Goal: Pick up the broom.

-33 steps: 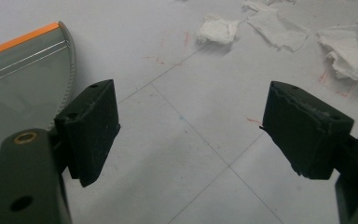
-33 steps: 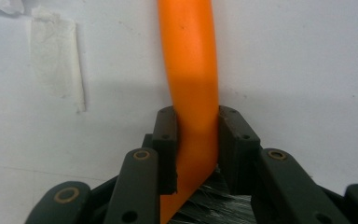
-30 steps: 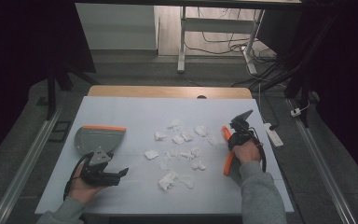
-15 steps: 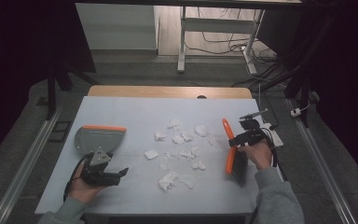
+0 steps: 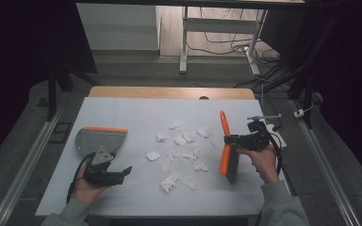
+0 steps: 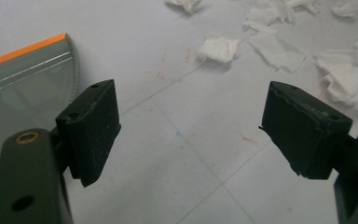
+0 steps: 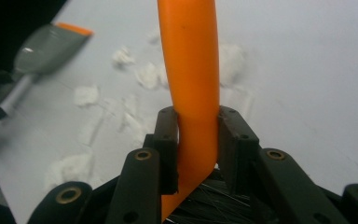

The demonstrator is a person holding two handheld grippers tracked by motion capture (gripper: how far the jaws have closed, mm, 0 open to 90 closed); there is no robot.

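Observation:
An orange-handled brush with black bristles hangs above the right side of the white table. My right gripper is shut on its handle, which rises straight up between the jaws in the right gripper view; the bristles sit below them. Torn white paper scraps lie scattered mid-table, left of the brush. A grey dustpan with an orange edge lies at the left. My left gripper rests just in front of it, open and empty, with the dustpan at its left jaw.
A white oblong object lies at the table's right edge, behind the right hand. The table's wooden strip runs along the far edge. Beyond it stand desk legs and loose cables on the floor.
The right hand has lifted the brush off the table and drawn back to the right, its handle now standing more upright. The left hand and the dustpan have not moved.

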